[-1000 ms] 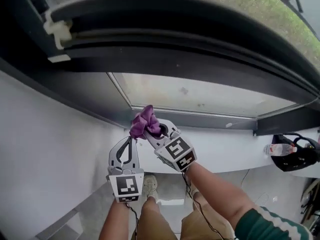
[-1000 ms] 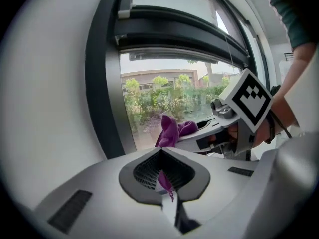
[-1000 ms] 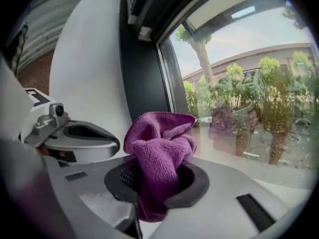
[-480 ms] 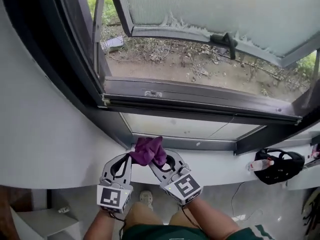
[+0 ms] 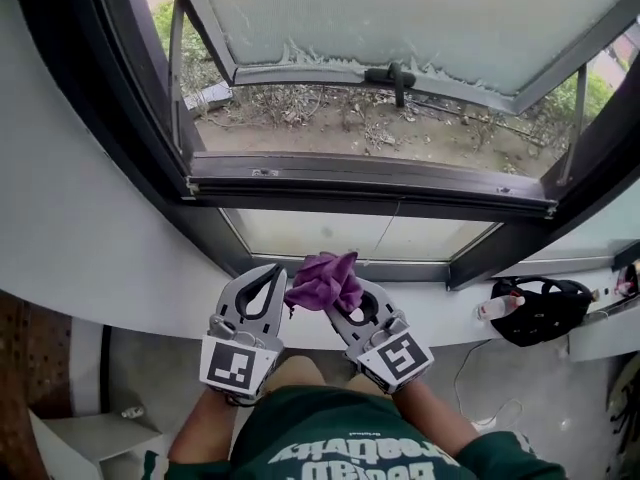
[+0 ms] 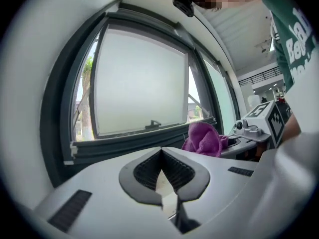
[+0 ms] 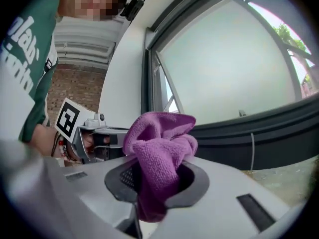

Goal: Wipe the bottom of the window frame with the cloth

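Observation:
A crumpled purple cloth [image 5: 325, 280] [image 7: 159, 148] sticks up from my right gripper [image 5: 336, 296] [image 7: 154, 179], whose jaws are shut on it. My left gripper [image 5: 276, 269] [image 6: 160, 154] is close beside it on the left, shut with nothing between its pads. The cloth [image 6: 204, 139] shows at the right of the left gripper view. Both grippers are held low over the white sill [image 5: 450, 313], below the dark bottom rail of the window frame [image 5: 370, 193] [image 6: 144, 139] [image 7: 259, 133]. Neither gripper nor the cloth touches the frame.
The frosted sash [image 5: 400, 18] is swung outward, with its black handle [image 5: 398, 76] above bare ground. A black bag with a bottle [image 5: 540, 310] lies on the sill at the right. A white box [image 5: 80, 438] stands on the floor at the lower left.
The head view has swung up, so the open sash and outside ground now show. Both grippers have shifted slightly right; the cloth stays gripped in the right one.

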A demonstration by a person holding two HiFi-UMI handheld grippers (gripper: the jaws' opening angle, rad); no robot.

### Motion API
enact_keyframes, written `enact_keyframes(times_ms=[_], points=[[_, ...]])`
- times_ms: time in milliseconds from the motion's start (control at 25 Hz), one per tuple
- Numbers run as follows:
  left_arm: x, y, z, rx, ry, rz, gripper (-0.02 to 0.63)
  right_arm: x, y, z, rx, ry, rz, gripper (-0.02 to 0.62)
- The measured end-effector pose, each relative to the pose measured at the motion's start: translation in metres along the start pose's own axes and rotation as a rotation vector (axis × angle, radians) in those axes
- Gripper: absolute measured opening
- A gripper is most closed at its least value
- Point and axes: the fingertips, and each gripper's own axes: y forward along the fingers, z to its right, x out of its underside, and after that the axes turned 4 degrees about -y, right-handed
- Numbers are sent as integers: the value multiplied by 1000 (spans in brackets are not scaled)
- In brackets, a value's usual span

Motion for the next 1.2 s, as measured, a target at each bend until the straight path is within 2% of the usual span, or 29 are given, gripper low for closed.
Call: enact_keyframes(times_ms=[240,440,560,880,1000,1120,1200], points=[[-26,27,46,73,-29,79,6,-23,-48,29,82,-35,18,95],[-31,42,83,153,-32,82,6,-23,-79,49,148,-51,-19,95],[-33,49,92,174,-38,83,6,-18,-90,55,190,-66,-22,95],[-36,61,105,184,0,81,6,-22,-99,64,193,-85,18,95],[-37,63,112,181,8,76,6,-19,-107,68,191,-81,-16,95],[-35,68,124,185,22,66,6,-17,-113,72,170,-69,-4,95],[-34,71,134,185,22,63,6,-9,-119,76,158,-75,-52,95]])
